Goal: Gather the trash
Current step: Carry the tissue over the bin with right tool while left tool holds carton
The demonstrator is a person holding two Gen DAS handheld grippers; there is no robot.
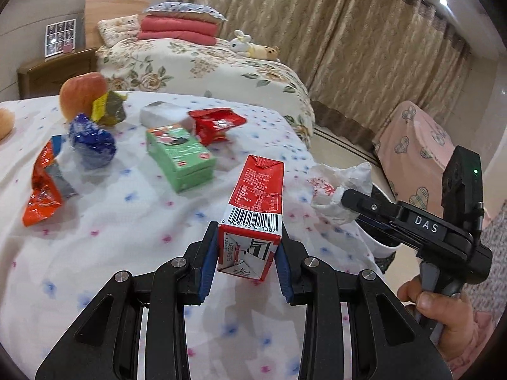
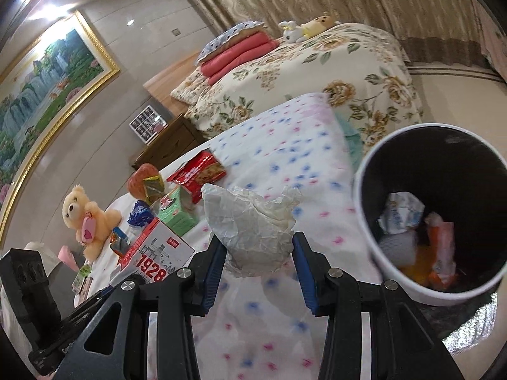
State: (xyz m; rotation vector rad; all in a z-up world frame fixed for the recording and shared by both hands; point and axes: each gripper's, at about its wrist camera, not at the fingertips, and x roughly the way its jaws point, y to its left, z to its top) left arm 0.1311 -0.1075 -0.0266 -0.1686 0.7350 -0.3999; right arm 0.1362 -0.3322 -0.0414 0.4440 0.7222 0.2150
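Right gripper (image 2: 258,261) clamps crumpled paper (image 2: 250,221) just beside the bin (image 2: 364,221), nearer it than the left gripper (image 1: 245,261), which pinches a red carton (image 1: 253,218), long axis pointing away, farther over the bedspread.

Red-and-white drink carton (image 1: 253,218) between left gripper (image 1: 245,262) pads, above dotted bedspread (image 1: 126,237). Crumpled white paper (image 2: 250,221) between right gripper (image 2: 259,272) pads. White round bin (image 2: 374,237) right of bedspread edge, wrappers inside. Green box (image 1: 180,158) behind carton.
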